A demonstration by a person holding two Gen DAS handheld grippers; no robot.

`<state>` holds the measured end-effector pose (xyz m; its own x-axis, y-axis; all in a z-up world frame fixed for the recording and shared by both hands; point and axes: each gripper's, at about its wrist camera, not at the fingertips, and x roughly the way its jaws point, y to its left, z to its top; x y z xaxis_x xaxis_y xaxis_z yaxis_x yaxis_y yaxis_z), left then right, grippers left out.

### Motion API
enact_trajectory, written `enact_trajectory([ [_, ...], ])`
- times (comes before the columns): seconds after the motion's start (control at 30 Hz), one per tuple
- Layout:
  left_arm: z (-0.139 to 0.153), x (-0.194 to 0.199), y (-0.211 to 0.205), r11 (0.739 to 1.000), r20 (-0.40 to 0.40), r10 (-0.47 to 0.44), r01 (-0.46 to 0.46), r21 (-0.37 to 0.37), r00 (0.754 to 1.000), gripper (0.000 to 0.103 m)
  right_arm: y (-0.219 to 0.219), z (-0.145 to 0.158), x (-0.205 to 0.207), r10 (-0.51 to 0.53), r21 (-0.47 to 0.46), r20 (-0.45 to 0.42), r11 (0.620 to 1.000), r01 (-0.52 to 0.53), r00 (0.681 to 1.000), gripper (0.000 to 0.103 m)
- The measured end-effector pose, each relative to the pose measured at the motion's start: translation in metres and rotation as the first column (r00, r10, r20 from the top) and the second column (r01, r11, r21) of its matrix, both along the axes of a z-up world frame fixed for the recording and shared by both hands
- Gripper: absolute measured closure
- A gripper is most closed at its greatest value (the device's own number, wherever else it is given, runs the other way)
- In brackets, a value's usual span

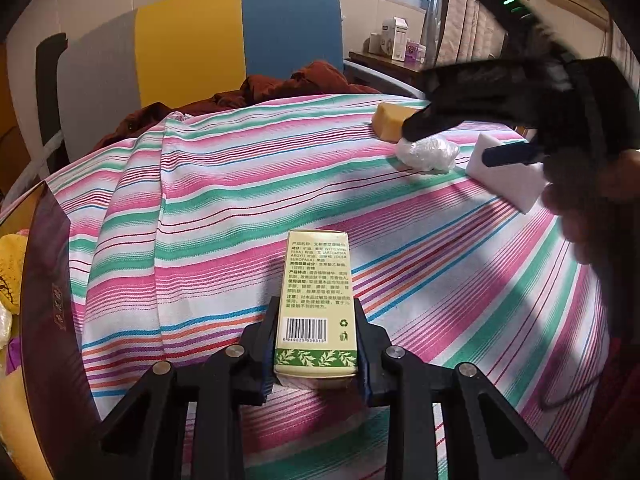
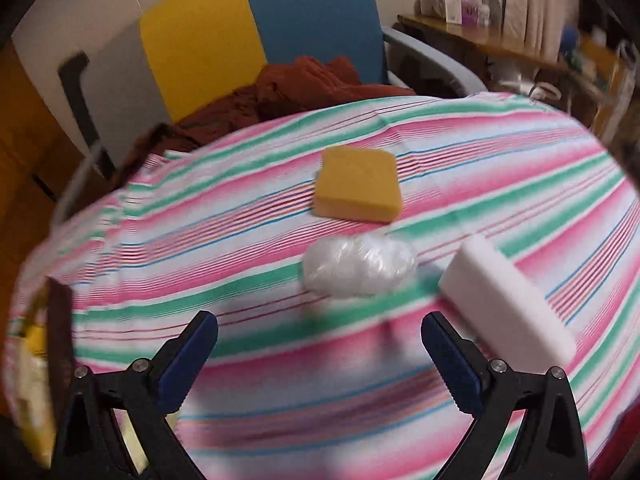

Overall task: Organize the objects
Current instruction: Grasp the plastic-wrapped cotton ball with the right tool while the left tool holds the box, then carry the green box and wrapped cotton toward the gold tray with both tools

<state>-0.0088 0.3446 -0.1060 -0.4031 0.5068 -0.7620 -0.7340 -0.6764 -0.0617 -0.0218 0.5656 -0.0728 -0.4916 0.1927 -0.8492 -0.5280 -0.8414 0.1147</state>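
striped cloth woven, matt | carton printed paperboard | yellow sponge porous | bag crinkled glossy plastic | white block matt foam

Pink, green and white striped cloth, yellow sponge, white foam block, pale green box

On your cloth, the bag sits centre; sponge at twelve o'clock, block at three.
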Motion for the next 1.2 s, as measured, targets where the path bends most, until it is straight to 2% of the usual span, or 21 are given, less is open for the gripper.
enact_trajectory([
  [0.1, 0.000, 0.000, 0.001, 1.000, -0.001, 0.000, 0.000, 0.000, 1.000, 0.073, 0.012, -0.006, -0.007, -0.031, 0.037, 0.016, 0.999, 0.030, 0.999, 0.004],
  [0.23, -0.001, 0.000, 0.002, 1.000, -0.006, 0.000, 0.000, -0.005, 1.000, 0.073, 0.025, -0.012, -0.014, -0.045, 0.024, 0.027, 0.999, 0.044, 0.999, 0.007],
  [0.37, -0.001, 0.000, 0.002, 1.000, -0.008, 0.000, 0.000, -0.004, 1.000, 0.073, 0.028, -0.019, -0.024, -0.017, 0.001, 0.037, 1.000, 0.017, 0.999, 0.020],
  [0.5, -0.001, 0.000, 0.002, 1.000, -0.007, -0.002, 0.002, -0.002, 1.000, 0.072, 0.020, -0.027, -0.032, 0.025, 0.033, 0.082, 0.999, -0.027, 0.996, 0.034],
  [0.57, -0.002, 0.000, 0.001, 1.000, -0.006, -0.003, 0.003, -0.001, 1.000, 0.072, 0.019, -0.025, -0.034, 0.037, 0.029, 0.068, 0.999, -0.039, 0.997, 0.037],
  [0.67, -0.002, -0.001, 0.000, 1.000, -0.001, -0.003, 0.003, 0.006, 1.000, 0.072, 0.012, -0.020, -0.034, 0.062, 0.039, 0.071, 0.997, -0.065, 0.996, 0.037],
  [0.8, -0.001, -0.001, 0.000, 1.000, -0.004, -0.004, 0.004, 0.003, 1.000, 0.072, -0.015, 0.000, -0.035, 0.152, 0.072, 0.028, 0.985, -0.154, 0.988, 0.037],
  [0.93, -0.001, -0.001, 0.000, 1.000, -0.006, -0.004, 0.004, 0.000, 1.000, 0.072, -0.043, 0.005, -0.042, 0.257, 0.087, 0.032, 0.962, -0.259, 0.966, 0.037],
  [1.2, -0.002, 0.004, 0.006, 0.999, -0.046, -0.005, 0.003, -0.041, 0.999, 0.072, -0.072, 0.022, -0.043, 0.361, 0.122, -0.005, 0.926, -0.358, 0.933, 0.037],
])
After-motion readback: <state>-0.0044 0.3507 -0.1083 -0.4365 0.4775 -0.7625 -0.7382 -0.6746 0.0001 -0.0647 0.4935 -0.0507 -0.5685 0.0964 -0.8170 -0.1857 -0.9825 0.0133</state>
